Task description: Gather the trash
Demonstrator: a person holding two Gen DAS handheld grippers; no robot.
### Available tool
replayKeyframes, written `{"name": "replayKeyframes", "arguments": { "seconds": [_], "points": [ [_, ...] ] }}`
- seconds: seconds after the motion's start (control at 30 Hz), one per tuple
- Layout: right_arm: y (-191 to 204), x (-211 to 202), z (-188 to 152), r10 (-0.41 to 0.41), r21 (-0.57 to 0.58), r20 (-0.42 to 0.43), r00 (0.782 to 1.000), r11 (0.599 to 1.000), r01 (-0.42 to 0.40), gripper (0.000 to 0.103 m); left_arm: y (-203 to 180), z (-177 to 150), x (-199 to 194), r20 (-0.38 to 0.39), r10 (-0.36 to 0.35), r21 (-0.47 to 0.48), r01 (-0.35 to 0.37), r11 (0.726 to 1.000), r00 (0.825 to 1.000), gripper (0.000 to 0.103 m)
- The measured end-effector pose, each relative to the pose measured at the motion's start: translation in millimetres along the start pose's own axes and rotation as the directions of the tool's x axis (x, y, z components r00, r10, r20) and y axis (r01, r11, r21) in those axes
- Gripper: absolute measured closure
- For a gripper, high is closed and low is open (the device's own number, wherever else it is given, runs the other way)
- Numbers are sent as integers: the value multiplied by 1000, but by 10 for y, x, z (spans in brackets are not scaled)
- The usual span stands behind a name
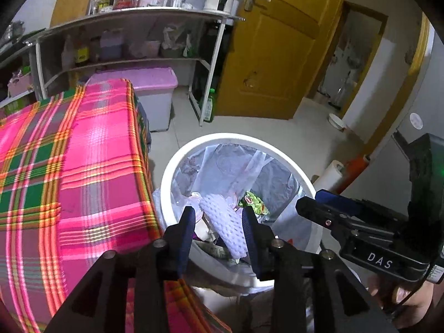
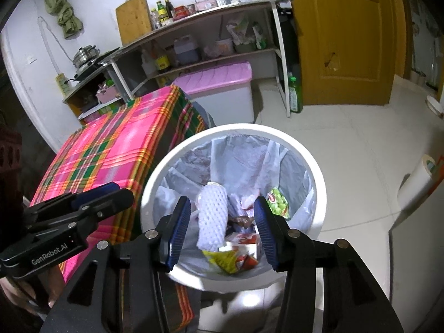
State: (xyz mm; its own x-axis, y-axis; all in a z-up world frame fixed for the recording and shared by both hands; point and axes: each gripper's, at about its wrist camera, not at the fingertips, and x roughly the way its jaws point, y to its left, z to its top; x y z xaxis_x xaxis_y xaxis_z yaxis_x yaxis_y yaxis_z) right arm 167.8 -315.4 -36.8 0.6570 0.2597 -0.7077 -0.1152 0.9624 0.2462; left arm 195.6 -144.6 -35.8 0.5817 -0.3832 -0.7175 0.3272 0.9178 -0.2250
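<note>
A white trash bin (image 1: 249,138) (image 2: 249,127) lined with a clear bag stands on the floor beside the table. Inside it lie a white foam net sleeve (image 1: 224,222) (image 2: 212,216), a green snack packet (image 1: 254,201) (image 2: 277,201) and red and yellow wrappers (image 2: 238,252). My left gripper (image 1: 219,212) (image 2: 123,191) hangs over the bin's near left rim, open, its blue pads touching nothing. My right gripper (image 2: 222,202) (image 1: 308,202) hovers over the bin's near side, also open and empty. The foam sleeve lies below, seen through both gaps.
A table with a pink plaid cloth (image 1: 83,152) (image 2: 116,149) sits left of the bin. Behind it are a shelf rack (image 1: 133,19) with bottles, a pink-lidded box (image 1: 149,83), a green bottle (image 1: 209,105) and a yellow door (image 1: 277,41). A paper roll (image 2: 416,177) lies to the right.
</note>
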Motion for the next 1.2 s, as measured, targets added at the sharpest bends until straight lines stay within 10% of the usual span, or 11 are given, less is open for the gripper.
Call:
{"name": "replayKeyframes", "arguments": {
  "seconds": [1.2],
  "points": [
    [807, -972, -642, 98, -177, 120, 988, 981, -75, 54, -173, -769, -1510, 246, 137, 18, -146, 989, 960, 68]
  ]
}}
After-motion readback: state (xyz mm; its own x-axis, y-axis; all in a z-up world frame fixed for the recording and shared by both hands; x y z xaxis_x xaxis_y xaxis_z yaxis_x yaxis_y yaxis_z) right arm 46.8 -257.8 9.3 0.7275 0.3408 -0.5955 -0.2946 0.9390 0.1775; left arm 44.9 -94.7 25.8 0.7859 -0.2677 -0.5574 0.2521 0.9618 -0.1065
